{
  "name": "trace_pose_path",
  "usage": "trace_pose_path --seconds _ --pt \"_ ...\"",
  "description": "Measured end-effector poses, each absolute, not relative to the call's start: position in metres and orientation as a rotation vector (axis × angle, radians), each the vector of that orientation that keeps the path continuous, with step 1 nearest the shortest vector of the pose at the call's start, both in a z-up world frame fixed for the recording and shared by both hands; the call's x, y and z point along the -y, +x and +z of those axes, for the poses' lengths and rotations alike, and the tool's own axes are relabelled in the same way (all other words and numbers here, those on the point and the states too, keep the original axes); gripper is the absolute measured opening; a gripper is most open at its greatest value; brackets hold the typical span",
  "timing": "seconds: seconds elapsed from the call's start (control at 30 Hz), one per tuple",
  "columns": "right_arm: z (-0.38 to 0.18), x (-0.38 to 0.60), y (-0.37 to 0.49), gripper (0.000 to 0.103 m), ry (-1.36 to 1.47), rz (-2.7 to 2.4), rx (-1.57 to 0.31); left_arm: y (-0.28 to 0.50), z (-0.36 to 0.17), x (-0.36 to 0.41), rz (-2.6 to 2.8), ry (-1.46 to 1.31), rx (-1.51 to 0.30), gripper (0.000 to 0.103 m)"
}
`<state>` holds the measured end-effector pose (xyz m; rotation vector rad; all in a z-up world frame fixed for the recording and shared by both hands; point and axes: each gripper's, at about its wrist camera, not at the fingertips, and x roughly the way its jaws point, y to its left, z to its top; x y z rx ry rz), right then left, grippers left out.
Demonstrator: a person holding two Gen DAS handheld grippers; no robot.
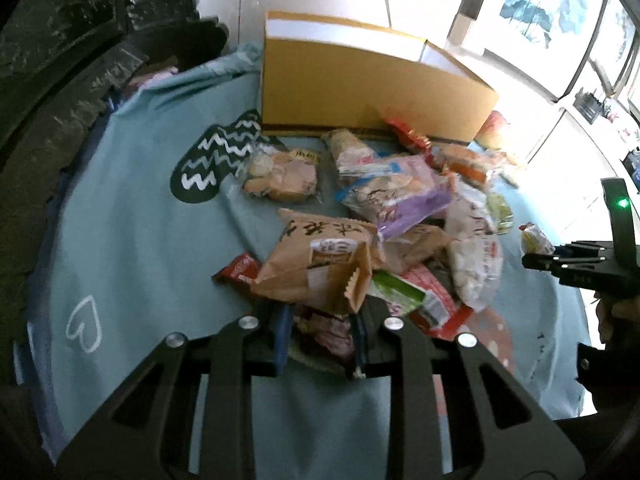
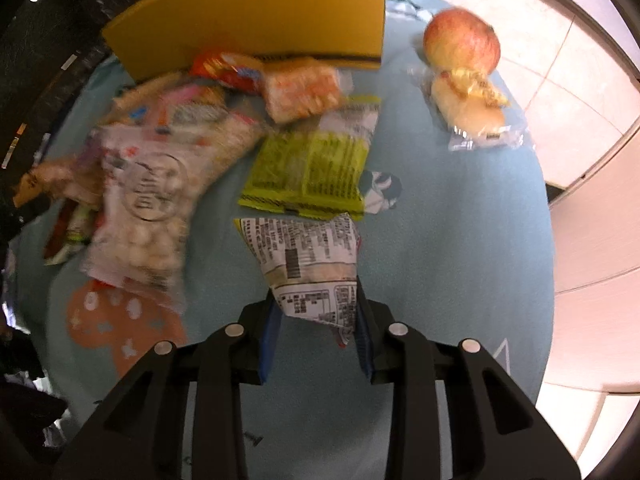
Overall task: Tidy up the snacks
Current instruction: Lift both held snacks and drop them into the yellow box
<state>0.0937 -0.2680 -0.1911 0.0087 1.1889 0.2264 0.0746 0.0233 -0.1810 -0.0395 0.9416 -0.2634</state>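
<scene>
A heap of snack packets lies on a light blue cloth (image 1: 140, 220) in front of a cardboard box (image 1: 360, 92). My left gripper (image 1: 322, 320) is shut on the lower edge of a brown paper snack bag (image 1: 320, 260), which is raised over the near side of the heap; a pink wrapper shows beneath the pads. In the right wrist view my right gripper (image 2: 318, 336) is shut on a white packet with black print and a yellow edge (image 2: 304, 260), held above the cloth (image 2: 460, 240). From the left wrist, the right gripper (image 1: 534, 258) appears at the far right.
Behind the heap stands the box (image 2: 260, 20), with an apple (image 2: 462, 40) and a wrapped bun (image 2: 468, 108) to its right. A yellow-green packet (image 2: 312, 168), a white bag of round snacks (image 2: 148, 208) and a purple packet (image 1: 404, 196) lie in the pile. Tiled floor surrounds the round table.
</scene>
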Motion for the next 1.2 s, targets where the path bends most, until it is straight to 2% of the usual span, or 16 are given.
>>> trace_pose_path --seconds 0.33,0.6,0.9,1.2 --pt "-0.147 0.273 0.078 0.033 0.07 0.301 -1.121 0.051 -0.158 -0.022 -0.302 -0.016 -0.872 0.025" --pt "-0.093 0.262 0.077 0.033 0.038 0.319 -1.014 0.054 -0.105 -0.013 -0.343 -0.025 -0.736 0.025" --pt "-0.007 0.258 0.132 0.033 -0.019 0.325 -0.842 0.128 -0.035 0.016 -0.31 -0.045 -0.601 0.025" --pt "0.064 0.257 0.231 0.033 -0.03 0.3 -0.73 0.233 0.0 0.031 -0.262 -0.07 -0.594 0.026"
